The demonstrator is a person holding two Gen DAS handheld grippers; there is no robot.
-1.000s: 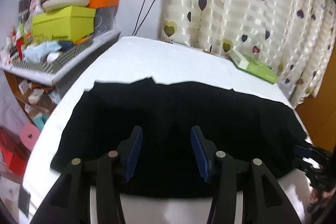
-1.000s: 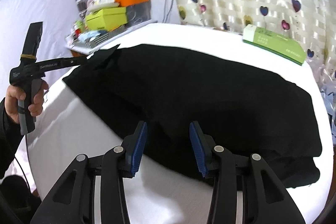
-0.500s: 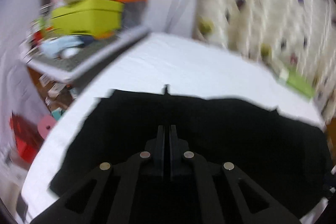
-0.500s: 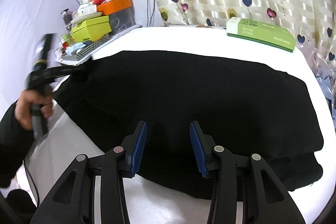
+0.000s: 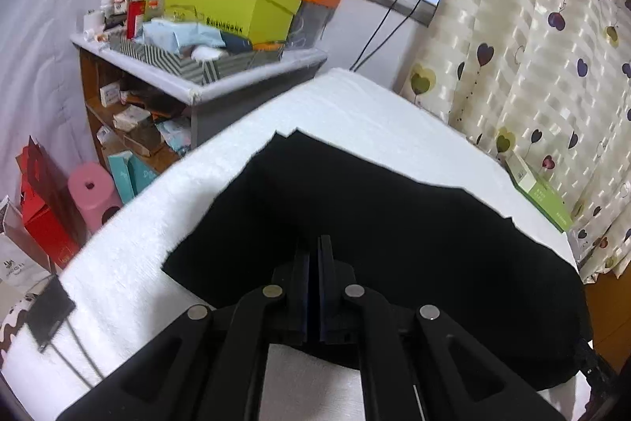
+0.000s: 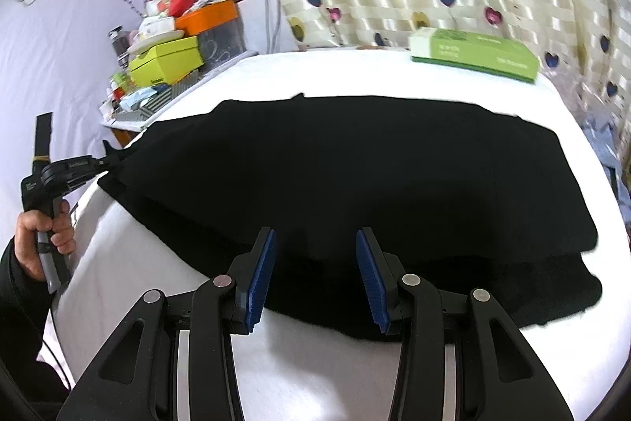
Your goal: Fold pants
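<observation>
Here, black pants [image 6: 355,176] spread across white table [image 6: 307,373], frame centre. Left gripper [image 5: 314,255] pinched on pants' edge, lifted at frame left. Right gripper [image 6: 315,263] wide apart, empty, above near hem.

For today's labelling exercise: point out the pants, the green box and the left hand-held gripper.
pants [image 6: 355,160], right wrist view, middle of cloth
green box [image 6: 473,60], right wrist view, long side
left hand-held gripper [image 5: 314,255], left wrist view, between fingertips

The black pants [image 6: 355,176] lie spread across the white table [image 6: 355,73], folded double, the lower layer showing along the right edge.
</observation>
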